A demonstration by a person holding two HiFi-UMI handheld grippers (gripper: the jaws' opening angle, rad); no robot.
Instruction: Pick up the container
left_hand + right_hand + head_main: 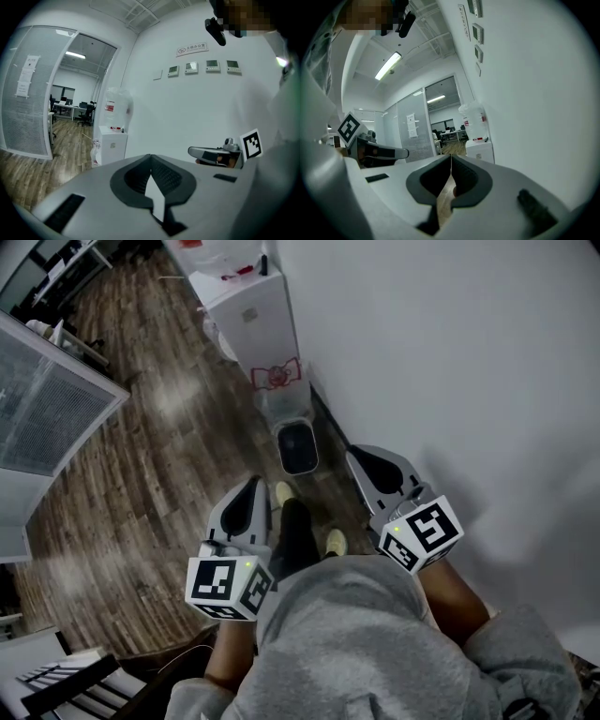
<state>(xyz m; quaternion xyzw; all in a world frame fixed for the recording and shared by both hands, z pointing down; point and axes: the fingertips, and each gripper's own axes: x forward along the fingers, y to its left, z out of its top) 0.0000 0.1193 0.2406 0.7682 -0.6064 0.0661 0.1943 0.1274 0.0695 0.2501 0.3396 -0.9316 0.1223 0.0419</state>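
- Container (298, 447), a small grey bin with a dark inside, appeared in the head view alone. It stood on the wooden floor (159, 474) against the white wall (450, 352).
- It lay ahead of and below both tools, between the lines of the left gripper (253, 486) and the right gripper (359, 457), and neither touched it.
- Beyond the container from the grippers stood a white water dispenser (253, 306). The person's shoes (284, 493) stood on the near side of the container.
- The left gripper view showed that gripper's jaws pressed together with nothing between them. The right gripper view showed the same of the right gripper.
- Only the gripper views showed the dispenser's bottle (115, 106) upright on top. They also showed office desks and chairs (75, 110) far ahead, past a glass partition (28, 93).
- The left gripper view alone caught a row of small wall panels (200, 67) above the right gripper. A sign (192, 48) hung over them, its print too small to read.
- A paper notice (411, 125) hung on the partition, unreadable.
- A red bow-shaped mark (277, 376) sat on the dispenser's front, with no legible words.
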